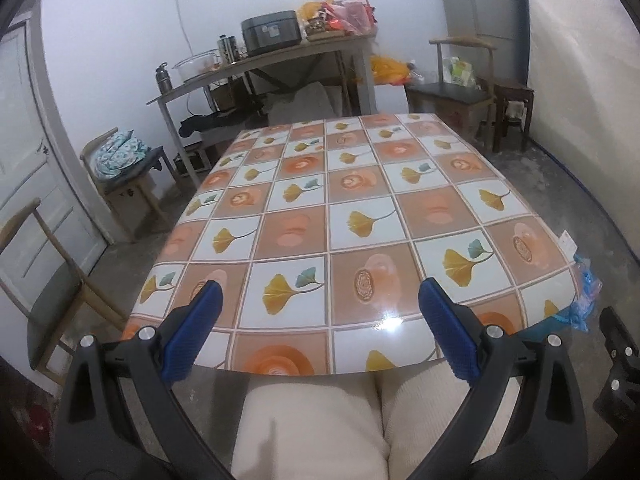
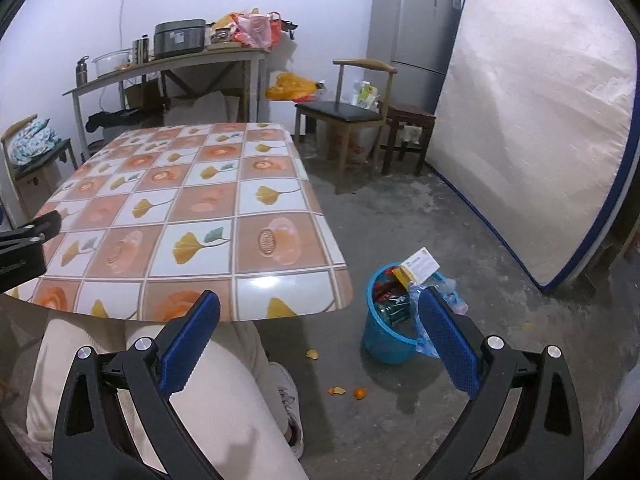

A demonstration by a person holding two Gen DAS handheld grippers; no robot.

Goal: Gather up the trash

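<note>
A blue bin (image 2: 386,338) stands on the floor right of the table, stuffed with wrappers and a white card (image 2: 420,266); a sliver of its blue liner (image 1: 585,298) peeks past the table's right edge in the left wrist view. My right gripper (image 2: 318,308) hangs open over the floor left of the bin, nothing between its blue pads. My left gripper (image 1: 320,298) is open too, held above the near edge of the flower-patterned table (image 1: 360,184), which bears no trash. Orange peel bits (image 2: 336,391) and a small orange (image 2: 360,393) lie on the floor.
A person's light trousers (image 2: 208,396) and a shoe (image 2: 290,396) fill the near foreground under the table. A chair (image 2: 344,112), a stool (image 2: 408,120), a fridge (image 2: 412,24) and a leaning mattress (image 2: 532,128) line the right side. A cluttered side table (image 1: 280,56) stands at the back.
</note>
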